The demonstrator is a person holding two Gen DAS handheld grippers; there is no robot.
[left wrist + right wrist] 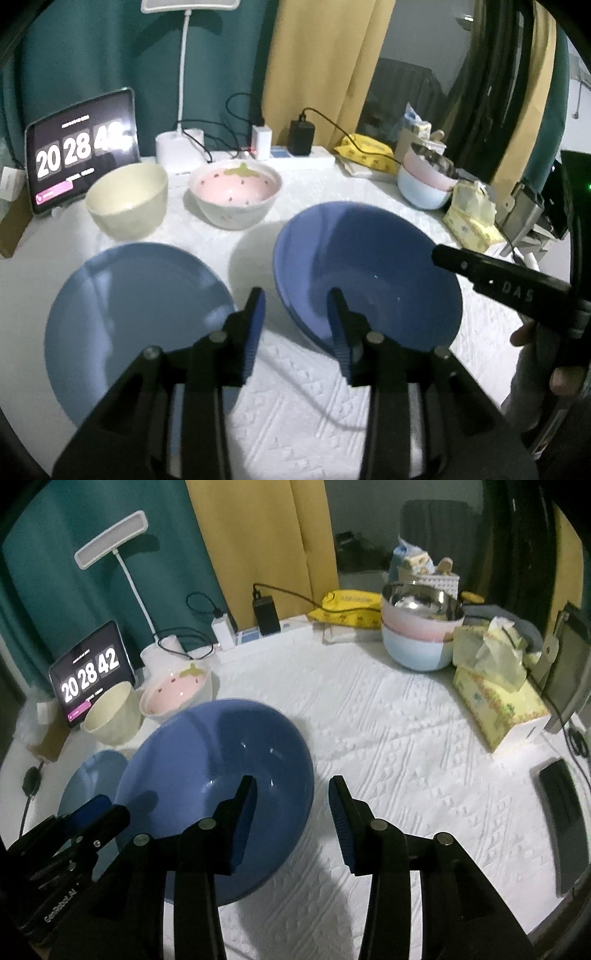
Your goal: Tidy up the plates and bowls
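Observation:
A large dark blue bowl (369, 266) stands on the white tablecloth (388, 738). My left gripper (297, 314) is open and straddles the bowl's near left rim, one finger inside and one outside, with the pads clear of it. At the opposite rim of the bowl (207, 760), my right gripper (291, 794) is open in the same way. A flat light blue plate (136, 317) lies left of the bowl. Behind them stand a cream bowl (127, 199) and a pink strawberry bowl (236, 192).
A tablet clock (81, 147), a lamp base and a power strip (295, 158) with cables line the back edge. Stacked pastel bowls topped by a steel bowl (421, 627), a tissue box (495, 701) and a phone (565, 812) sit on the right.

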